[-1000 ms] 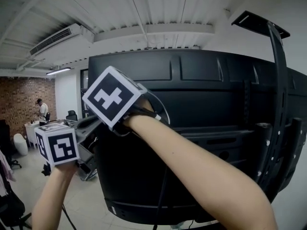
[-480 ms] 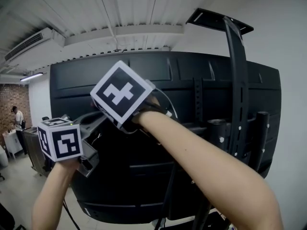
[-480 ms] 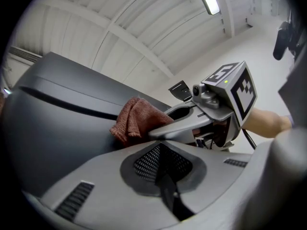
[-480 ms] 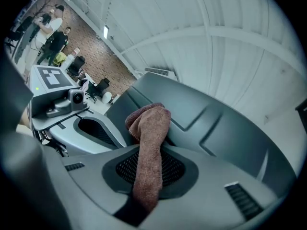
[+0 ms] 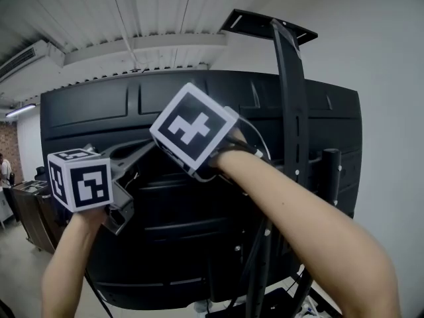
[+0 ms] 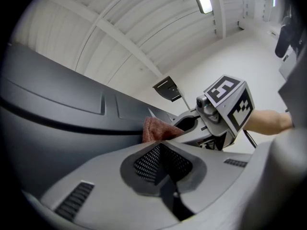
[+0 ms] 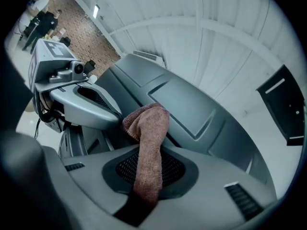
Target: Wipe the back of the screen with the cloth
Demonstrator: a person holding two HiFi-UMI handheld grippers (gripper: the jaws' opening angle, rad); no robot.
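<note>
The cloth (image 7: 146, 147) is pinched in the right gripper (image 7: 149, 163), its jaws clamped tight on it. Its bunched end is up against the back of the screen (image 7: 192, 109), left of the stand (image 5: 291, 144). The left gripper (image 6: 160, 150) has its jaws closed together with nothing between them, and it sits just beside the right one, close to the screen, nose aimed at the cloth.
</note>
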